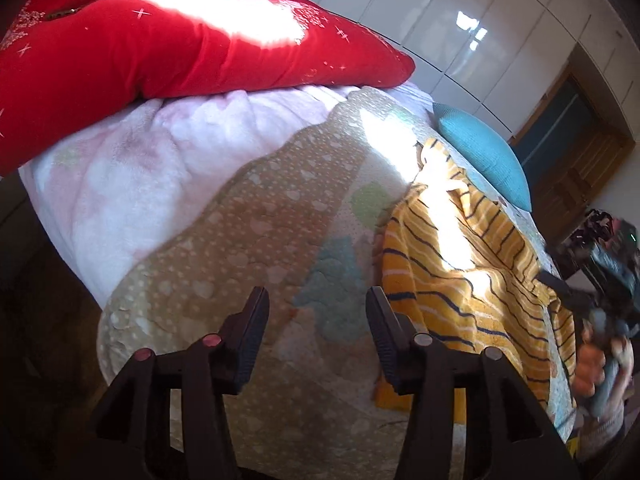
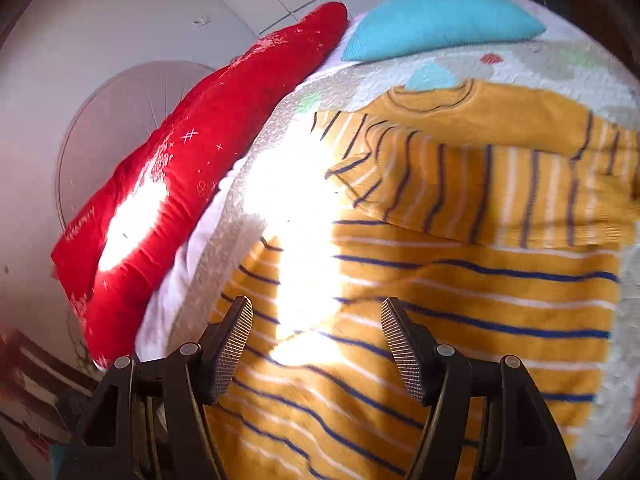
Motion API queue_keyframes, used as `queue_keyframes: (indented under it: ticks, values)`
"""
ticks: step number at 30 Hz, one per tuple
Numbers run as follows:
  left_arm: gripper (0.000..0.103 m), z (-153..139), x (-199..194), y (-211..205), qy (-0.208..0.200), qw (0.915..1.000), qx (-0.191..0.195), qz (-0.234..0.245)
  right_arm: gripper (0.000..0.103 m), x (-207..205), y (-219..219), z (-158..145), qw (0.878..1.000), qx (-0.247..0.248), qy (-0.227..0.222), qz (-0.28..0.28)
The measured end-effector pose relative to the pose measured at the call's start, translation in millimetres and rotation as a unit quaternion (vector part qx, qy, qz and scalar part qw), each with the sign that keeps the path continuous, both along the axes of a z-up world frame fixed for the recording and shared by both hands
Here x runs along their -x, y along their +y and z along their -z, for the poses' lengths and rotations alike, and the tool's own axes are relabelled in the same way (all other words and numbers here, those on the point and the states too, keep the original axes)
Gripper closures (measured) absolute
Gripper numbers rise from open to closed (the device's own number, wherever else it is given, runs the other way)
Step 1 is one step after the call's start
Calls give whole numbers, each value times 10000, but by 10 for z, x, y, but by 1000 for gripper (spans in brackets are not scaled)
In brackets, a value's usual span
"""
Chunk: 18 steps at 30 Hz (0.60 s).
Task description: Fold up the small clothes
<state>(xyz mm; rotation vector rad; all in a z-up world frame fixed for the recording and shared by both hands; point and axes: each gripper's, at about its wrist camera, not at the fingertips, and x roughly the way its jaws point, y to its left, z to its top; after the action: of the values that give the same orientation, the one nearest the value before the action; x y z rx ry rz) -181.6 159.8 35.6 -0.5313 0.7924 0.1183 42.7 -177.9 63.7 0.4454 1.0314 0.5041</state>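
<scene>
A small yellow sweater with navy and white stripes [image 2: 460,280] lies flat on the patterned bed quilt [image 2: 280,120]; one sleeve is folded across its chest below the collar. In the left wrist view the sweater [image 1: 460,280] lies to the right. My left gripper [image 1: 316,300] is open and empty above the quilt [image 1: 248,240], left of the sweater's edge. My right gripper [image 2: 316,312] is open and empty, hovering over the sweater's lower body. The right gripper also shows blurred at the far right of the left wrist view [image 1: 568,292].
A red cushion [image 1: 160,52] rests on a pale pink fleece blanket [image 1: 120,184] at the bed's far side. A turquoise pillow [image 2: 440,20] lies beyond the sweater's collar. White wardrobe doors [image 1: 480,20] stand behind the bed. Bright sunlight patches cross the quilt.
</scene>
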Motion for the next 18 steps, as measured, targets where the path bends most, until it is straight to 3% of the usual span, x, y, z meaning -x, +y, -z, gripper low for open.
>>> queue_keyframes:
  ticks: [3, 7, 8, 9, 11, 14, 18]
  values:
    - [54, 78, -41, -83, 65, 9995, 148, 257, 31, -597, 406, 222, 9988, -143, 362, 305]
    - [54, 175, -82, -56, 143, 9985, 286, 452, 31, -1229, 860, 549, 9944, 371, 636, 760]
    - [54, 197, -83, -31, 150, 9983, 310, 465, 39, -1333, 945, 616, 9923, 566, 666, 877]
    - [54, 214, -88, 7, 153, 9981, 346, 478, 63, -1407, 1009, 655, 9906, 707, 647, 973]
    - [54, 238, -89, 89, 104, 9970, 521, 566, 83, -1496, 1211, 631, 9904, 973, 441, 881]
    - [54, 208, -72, 116, 17, 9972, 385, 642, 86, -1505, 1637, 500, 9890, 1397, 4, 481]
    - [53, 159, -92, 55, -10, 9976, -66, 685, 85, -1517, 2121, 464, 9883, 1507, -227, -38]
